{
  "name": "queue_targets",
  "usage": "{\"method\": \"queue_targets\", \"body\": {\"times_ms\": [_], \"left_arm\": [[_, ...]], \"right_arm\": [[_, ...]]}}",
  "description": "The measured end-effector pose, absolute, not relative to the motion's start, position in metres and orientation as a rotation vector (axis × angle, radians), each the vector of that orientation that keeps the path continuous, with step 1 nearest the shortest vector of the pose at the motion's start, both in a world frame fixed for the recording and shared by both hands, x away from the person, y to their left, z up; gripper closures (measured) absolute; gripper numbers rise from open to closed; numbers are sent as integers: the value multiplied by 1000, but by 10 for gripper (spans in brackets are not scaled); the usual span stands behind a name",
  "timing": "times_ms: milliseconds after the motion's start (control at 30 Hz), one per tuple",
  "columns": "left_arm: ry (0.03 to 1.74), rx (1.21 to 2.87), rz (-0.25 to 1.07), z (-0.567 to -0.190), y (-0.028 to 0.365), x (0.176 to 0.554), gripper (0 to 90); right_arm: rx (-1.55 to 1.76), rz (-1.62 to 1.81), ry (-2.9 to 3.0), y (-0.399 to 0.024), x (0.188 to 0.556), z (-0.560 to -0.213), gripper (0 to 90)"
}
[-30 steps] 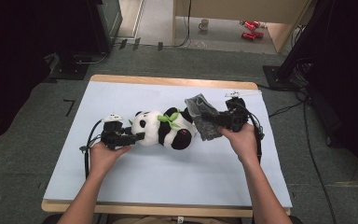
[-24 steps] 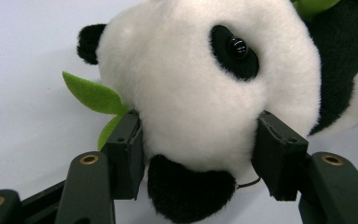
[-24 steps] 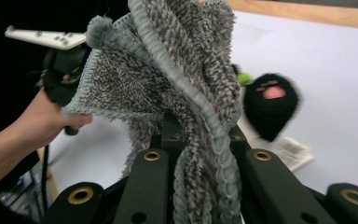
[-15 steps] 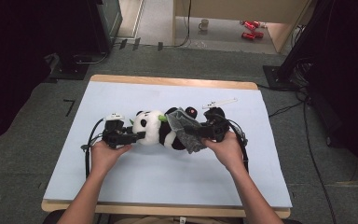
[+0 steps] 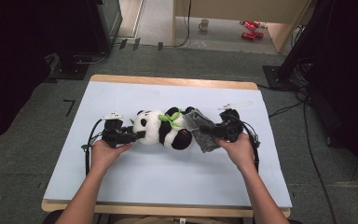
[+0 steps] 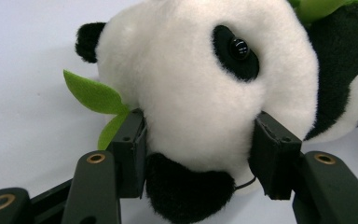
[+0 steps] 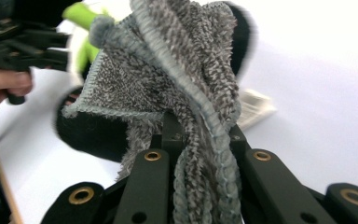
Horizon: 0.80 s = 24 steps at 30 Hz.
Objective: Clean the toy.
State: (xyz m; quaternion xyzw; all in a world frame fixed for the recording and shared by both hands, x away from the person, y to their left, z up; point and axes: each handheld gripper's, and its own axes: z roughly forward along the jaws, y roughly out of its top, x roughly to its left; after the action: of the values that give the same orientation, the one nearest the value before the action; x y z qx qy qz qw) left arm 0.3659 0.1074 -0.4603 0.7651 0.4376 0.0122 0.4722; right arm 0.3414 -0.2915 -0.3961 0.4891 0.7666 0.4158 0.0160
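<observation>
centrally, left gripper (image 5: 137, 136) fingers clamp the panda (image 5: 161, 129) head, right gripper (image 5: 209, 130) pinching grey cloth (image 5: 201, 130) (table (image 5: 121, 93) margins bare).

A plush panda (image 5: 163, 129) lies on its side at the middle of the bench (image 5: 168, 182), head to the left. The left tool (image 5: 137, 136) clamps its head from the left. To its right, the right tool (image 5: 208, 130) pinches a cloth (image 5: 200, 129) that touches the panda's body.
</observation>
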Motion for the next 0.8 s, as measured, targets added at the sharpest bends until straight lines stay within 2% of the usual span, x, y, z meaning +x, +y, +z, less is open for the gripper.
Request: {"method": "queue_targets", "body": {"times_ms": [233,533,800], "left_arm": [[1067,1872,39,-461,106,366,448],[1055,1882,48,-461,105,364,449],[1037,1909,67,-463,105,361,446]], "right_arm": [[1540,1358,2333,-303,338,-382,784],[1381,1440,2392,-269,329,-360,783],[1319,1414,2497,-239,333,-376,782]]}}
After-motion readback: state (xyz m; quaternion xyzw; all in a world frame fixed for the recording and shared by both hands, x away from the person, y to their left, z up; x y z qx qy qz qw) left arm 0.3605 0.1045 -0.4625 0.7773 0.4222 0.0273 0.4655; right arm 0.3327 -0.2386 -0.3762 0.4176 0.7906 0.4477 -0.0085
